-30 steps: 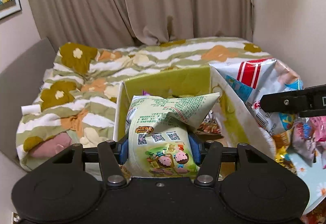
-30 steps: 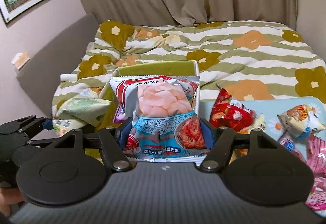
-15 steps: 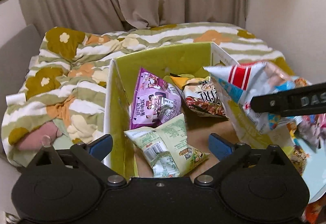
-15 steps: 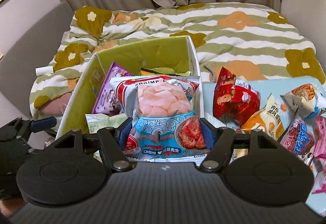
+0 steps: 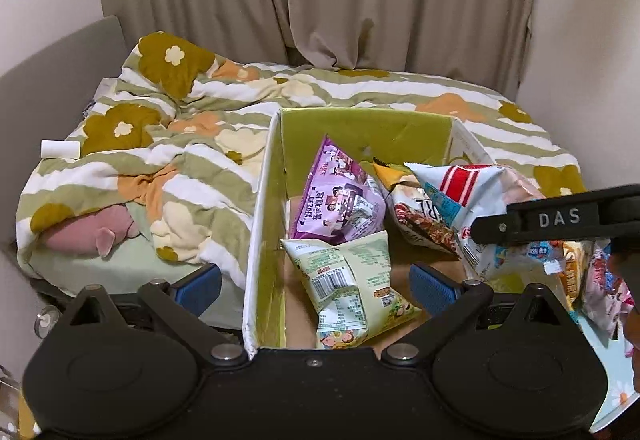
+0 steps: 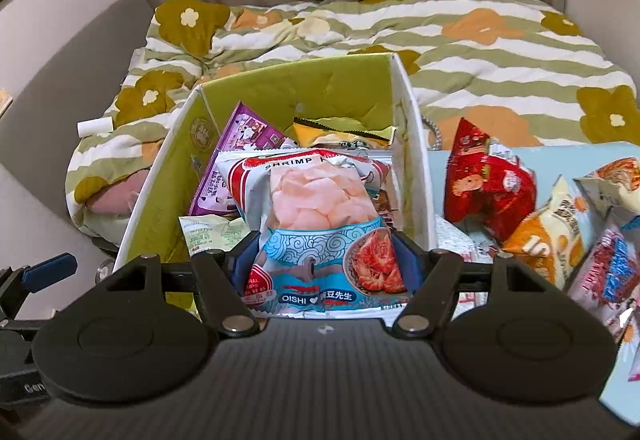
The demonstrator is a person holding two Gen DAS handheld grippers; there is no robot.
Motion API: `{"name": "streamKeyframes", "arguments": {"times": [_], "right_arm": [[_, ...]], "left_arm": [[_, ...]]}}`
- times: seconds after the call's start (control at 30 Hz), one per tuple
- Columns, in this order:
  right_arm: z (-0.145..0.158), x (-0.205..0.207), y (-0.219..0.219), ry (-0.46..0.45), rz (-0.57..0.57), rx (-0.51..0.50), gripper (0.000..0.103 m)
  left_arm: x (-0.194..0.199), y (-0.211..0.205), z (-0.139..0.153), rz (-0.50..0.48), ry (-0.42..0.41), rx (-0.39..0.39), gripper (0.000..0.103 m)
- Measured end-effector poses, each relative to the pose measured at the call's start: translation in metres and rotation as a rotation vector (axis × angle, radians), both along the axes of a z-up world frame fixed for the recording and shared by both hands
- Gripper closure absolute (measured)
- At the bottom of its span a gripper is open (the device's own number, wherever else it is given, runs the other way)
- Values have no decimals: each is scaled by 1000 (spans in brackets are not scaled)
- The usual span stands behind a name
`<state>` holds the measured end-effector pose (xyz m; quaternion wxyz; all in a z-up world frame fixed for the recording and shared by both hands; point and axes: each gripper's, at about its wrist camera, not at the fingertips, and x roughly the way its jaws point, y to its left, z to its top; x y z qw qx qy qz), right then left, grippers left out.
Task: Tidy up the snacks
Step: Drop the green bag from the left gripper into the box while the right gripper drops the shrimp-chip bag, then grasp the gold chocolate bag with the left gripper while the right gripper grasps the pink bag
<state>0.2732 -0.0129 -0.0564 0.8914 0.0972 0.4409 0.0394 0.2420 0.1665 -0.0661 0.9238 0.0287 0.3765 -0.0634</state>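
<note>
Glossy plastic shrimp chip bag (image 6: pixel 320 216); matt cardboard box (image 5: pixel 264 208); soft cloth duvet (image 5: pixel 160 160); matt black plastic tongs (image 5: pixel 314 286).

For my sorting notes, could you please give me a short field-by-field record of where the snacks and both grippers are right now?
box: green-lined carton on the bed
in box: light green bag, purple bag, brown-yellow bag
left gripper: open, empty, over the box
right gripper: shut on shrimp chips bag, above the box
outside box: red bag, orange bag on blue surface
</note>
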Motion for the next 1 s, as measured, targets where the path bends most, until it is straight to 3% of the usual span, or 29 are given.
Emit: {"name": "streamKeyframes", "arguments": {"times": [0.1,0.13,0.53,1.0], "right_arm": [[-7,7,3,-2,12,-10,13],[-9,9,2,-5,11,-8,0],[-11,-5,-5,-50,30,7,0],[28,-41,-16,-120,19,9,0]], "left_arm": [[3,0,-5,12,15,4,1],[3,0,-7,14,21,5,1],[-6,-1,-2,16,6,-5,1],[-36,-12,32,-34,-71,-38,1]]}}
